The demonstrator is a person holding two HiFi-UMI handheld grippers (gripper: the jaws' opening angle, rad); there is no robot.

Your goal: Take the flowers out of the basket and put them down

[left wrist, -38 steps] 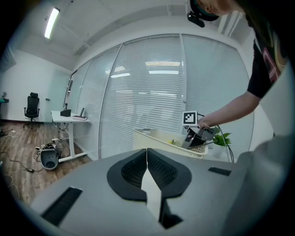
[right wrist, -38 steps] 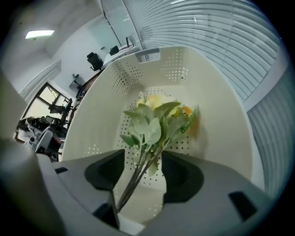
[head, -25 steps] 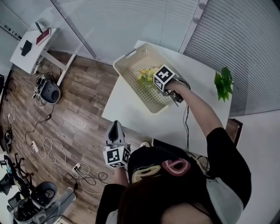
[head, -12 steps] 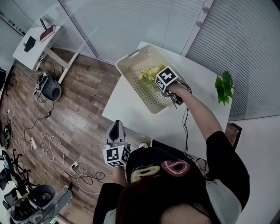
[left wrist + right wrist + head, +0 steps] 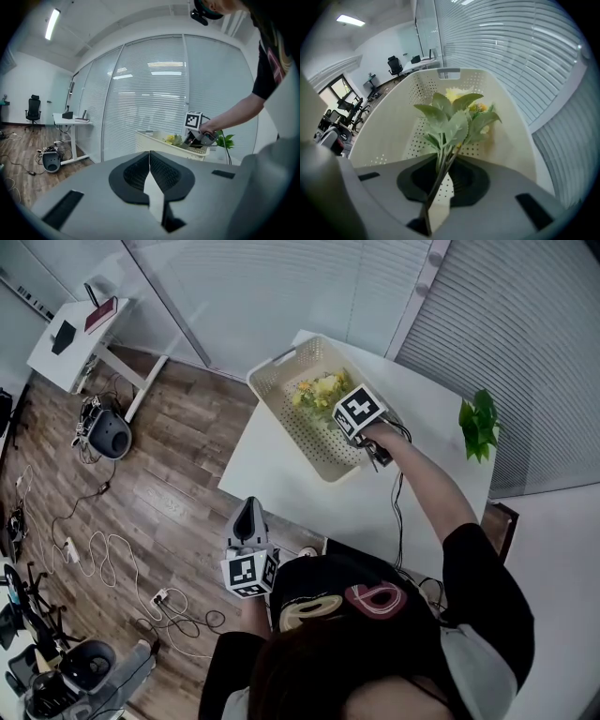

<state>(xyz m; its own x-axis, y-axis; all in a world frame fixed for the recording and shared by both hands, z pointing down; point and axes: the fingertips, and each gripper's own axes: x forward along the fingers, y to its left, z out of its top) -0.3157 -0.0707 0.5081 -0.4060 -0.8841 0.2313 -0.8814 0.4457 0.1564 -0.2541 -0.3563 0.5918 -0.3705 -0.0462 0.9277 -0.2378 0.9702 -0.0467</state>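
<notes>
A small bunch of yellow flowers (image 5: 317, 389) with grey-green leaves (image 5: 452, 123) is inside the cream perforated basket (image 5: 281, 381) on the white table (image 5: 281, 488). My right gripper (image 5: 339, 414) reaches down into the basket. Its jaws have just been closing, and in the right gripper view the right gripper (image 5: 442, 164) is shut on the stems (image 5: 440, 174), with the blooms standing up before the basket's far wall (image 5: 440, 80). My left gripper (image 5: 249, 519) hangs off the table's near edge, shut and empty. The left gripper (image 5: 150, 157) faces the basket (image 5: 152, 139) from afar.
A green potted plant (image 5: 479, 421) stands at the table's right edge by the blinds. A cable (image 5: 400, 512) runs along the right arm over the table. On the wood floor to the left lie cables (image 5: 103, 554); a small white desk (image 5: 70, 334) stands further off.
The right gripper has tilted and shifted slightly, and the flower bunch has tipped up and moved towards the basket's far end. The left gripper has not moved.
</notes>
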